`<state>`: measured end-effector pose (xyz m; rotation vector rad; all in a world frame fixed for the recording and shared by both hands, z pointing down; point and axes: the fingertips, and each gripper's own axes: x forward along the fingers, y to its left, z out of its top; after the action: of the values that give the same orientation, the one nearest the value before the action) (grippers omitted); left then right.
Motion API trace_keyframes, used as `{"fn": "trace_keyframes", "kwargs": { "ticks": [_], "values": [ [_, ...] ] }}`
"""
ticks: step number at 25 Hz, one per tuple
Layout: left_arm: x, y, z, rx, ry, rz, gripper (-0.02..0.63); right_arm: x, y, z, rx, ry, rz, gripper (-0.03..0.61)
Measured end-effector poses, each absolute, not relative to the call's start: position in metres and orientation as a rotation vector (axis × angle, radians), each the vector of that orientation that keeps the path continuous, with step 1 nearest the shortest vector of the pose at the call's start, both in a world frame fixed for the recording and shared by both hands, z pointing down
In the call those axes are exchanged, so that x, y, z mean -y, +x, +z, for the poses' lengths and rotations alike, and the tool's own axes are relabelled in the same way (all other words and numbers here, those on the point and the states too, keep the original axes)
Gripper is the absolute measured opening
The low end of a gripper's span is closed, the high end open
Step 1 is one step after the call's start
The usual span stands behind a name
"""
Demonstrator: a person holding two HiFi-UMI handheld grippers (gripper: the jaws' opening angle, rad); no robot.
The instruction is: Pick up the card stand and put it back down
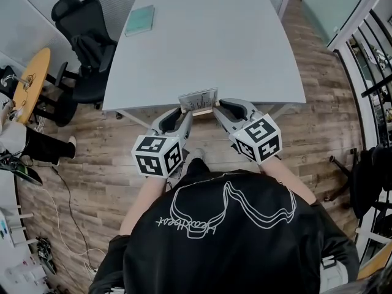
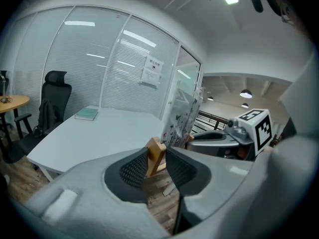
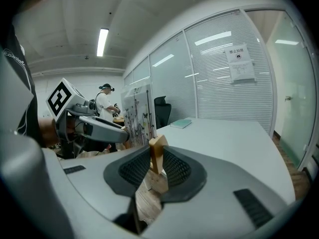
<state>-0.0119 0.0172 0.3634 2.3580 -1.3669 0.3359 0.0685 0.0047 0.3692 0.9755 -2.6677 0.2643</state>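
Note:
The card stand (image 1: 198, 100), a clear upright panel with a printed card on a wooden base, is at the near edge of the white table (image 1: 202, 48). My left gripper (image 1: 182, 113) is shut on the left end of the base, and its wooden block (image 2: 155, 154) sits between the dark ribbed pads. My right gripper (image 1: 217, 110) is shut on the right end, where the block (image 3: 158, 152) shows between its pads. The panel (image 2: 182, 114) rises beyond the left jaws, and the panel (image 3: 135, 112) also stands left of the right jaws. Whether the base touches the table I cannot tell.
A green book (image 1: 139, 20) lies at the table's far left corner. A black office chair (image 1: 86, 41) and a round wooden table (image 1: 30, 78) stand to the left. Black railings (image 1: 373, 72) run along the right. A person (image 3: 104, 103) stands in the background.

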Motion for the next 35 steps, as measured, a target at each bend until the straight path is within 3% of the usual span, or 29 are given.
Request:
{"fn": "trace_keyframes", "kwargs": {
  "ticks": [35],
  "values": [
    [0.126,-0.065,0.405,1.231,2.324,0.425,0.117,0.133,0.016,0.411,2.585,1.056,0.422,0.083]
  ]
}}
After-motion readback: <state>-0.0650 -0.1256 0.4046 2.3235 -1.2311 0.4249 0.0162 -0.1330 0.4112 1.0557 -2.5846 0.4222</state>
